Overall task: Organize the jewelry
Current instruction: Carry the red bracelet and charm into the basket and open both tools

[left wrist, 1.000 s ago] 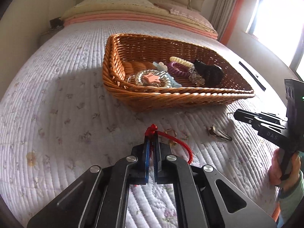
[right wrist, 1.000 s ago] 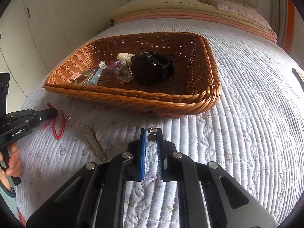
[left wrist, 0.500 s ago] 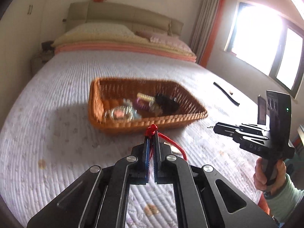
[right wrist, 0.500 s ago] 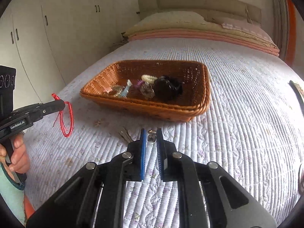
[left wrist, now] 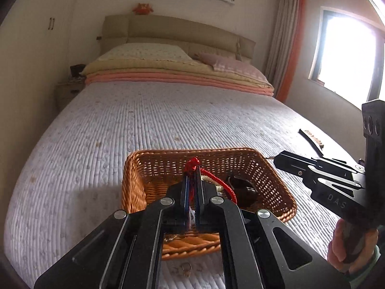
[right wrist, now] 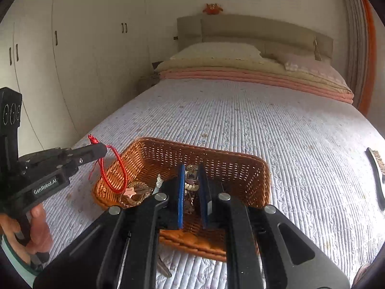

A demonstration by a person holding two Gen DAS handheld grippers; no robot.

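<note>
Above the wicker basket [left wrist: 264, 168] on the bed [left wrist: 144, 125], the left gripper [left wrist: 191, 168] pinches a red cord bracelet [right wrist: 115, 168], apparently next to be released inside, while the right gripper [right wrist: 191, 178], parted slightly, appears to hold nothing.

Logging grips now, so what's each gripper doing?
Left gripper: shut on red cord, over the basket.
Right gripper: slightly open, small clear piece between fingers.

Quilted bed [left wrist: 149, 125], wicker basket [left wrist: 276, 180], small ring [left wrist: 185, 267], black brush [right wrist: 376, 175], pillows [left wrist: 144, 53]
</note>
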